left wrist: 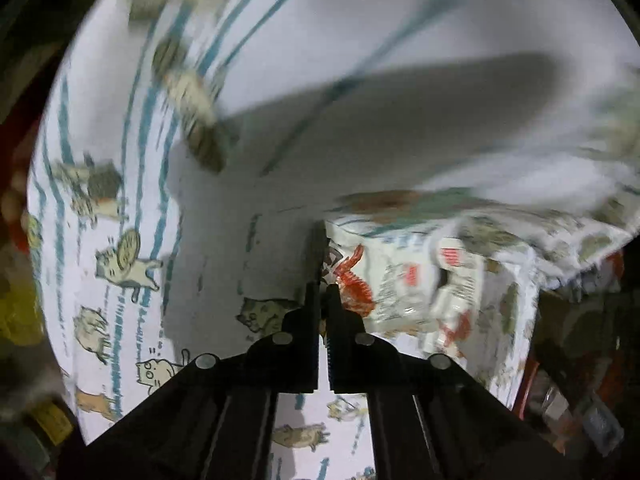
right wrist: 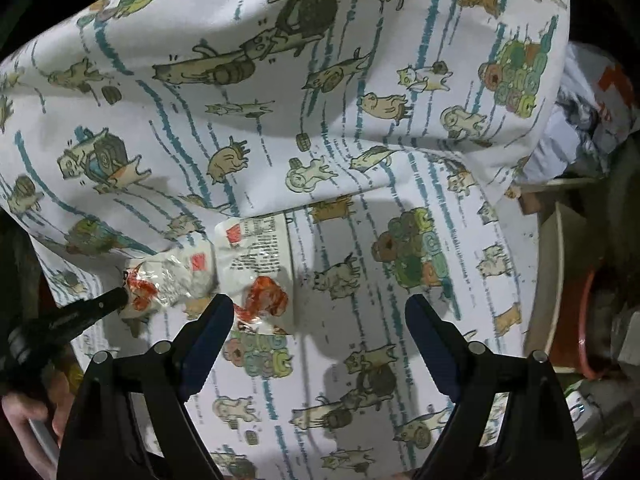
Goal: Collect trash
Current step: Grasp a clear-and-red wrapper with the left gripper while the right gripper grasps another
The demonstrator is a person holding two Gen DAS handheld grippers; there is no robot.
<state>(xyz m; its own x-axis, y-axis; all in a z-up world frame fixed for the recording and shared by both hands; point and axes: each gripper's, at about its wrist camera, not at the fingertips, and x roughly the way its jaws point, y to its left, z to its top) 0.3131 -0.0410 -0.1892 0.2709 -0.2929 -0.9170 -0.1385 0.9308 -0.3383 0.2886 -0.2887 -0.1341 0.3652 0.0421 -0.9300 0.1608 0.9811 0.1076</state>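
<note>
A crumpled white snack wrapper [left wrist: 404, 288] with red print lies on a cat-patterned white cloth [left wrist: 132, 208]. My left gripper [left wrist: 325, 280] is shut on the wrapper's left edge. In the right wrist view the wrapper [right wrist: 240, 268] lies left of centre on the cloth [right wrist: 360, 140], and the left gripper [right wrist: 116, 300] pinches its left end. My right gripper [right wrist: 320, 312] is open and empty, hovering just above the cloth to the right of the wrapper.
The cloth is rumpled, with a raised fold behind the wrapper. A beige and orange container [right wrist: 568, 280] stands at the cloth's right edge. White bags and clutter [right wrist: 592, 112] sit at the far right. Dark clutter [left wrist: 580, 360] lies beyond the cloth's edge.
</note>
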